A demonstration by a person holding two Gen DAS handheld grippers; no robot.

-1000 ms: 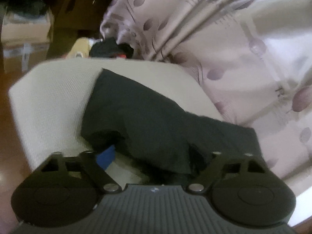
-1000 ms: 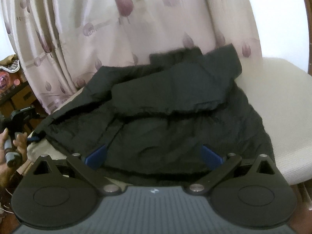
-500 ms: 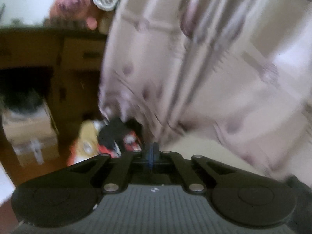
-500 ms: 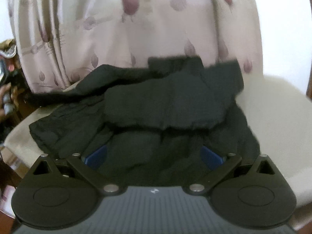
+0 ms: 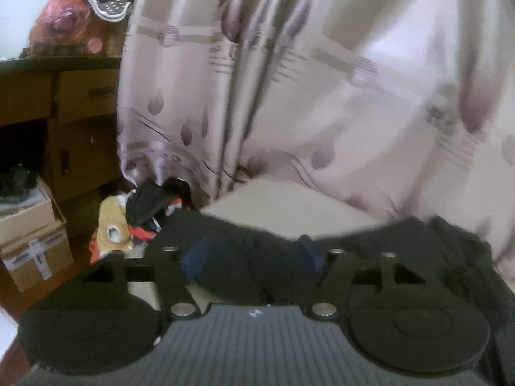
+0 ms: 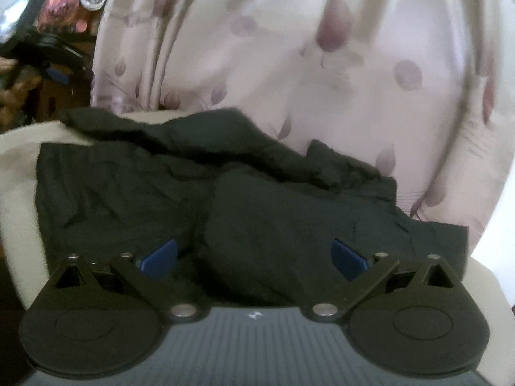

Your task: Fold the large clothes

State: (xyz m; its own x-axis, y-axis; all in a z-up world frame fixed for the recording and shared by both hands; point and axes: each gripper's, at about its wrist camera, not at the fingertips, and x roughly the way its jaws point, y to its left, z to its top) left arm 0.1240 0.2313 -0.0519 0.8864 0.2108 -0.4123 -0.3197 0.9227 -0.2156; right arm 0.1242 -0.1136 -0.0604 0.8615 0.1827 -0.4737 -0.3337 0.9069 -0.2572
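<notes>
Fingers (image 6: 349, 259) are spreading wide on both grippers, pinching nothing; left jaws just reopened. I'm mid-fold on the jacket (image 6: 225, 199), next gripping its 9 o'clock edge.

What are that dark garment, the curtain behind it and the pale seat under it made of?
Garment: a thin, matte, near-black woven cloth, probably cotton or a blend; it crumples into soft folds with no shine.
Curtain: a light synthetic-looking fabric with a slight sheen; pale pink with printed mauve leaves, hanging in smooth pleats.
Seat: cream upholstery, apparently coarse-woven; the weave is too blurred to be sure.
</notes>
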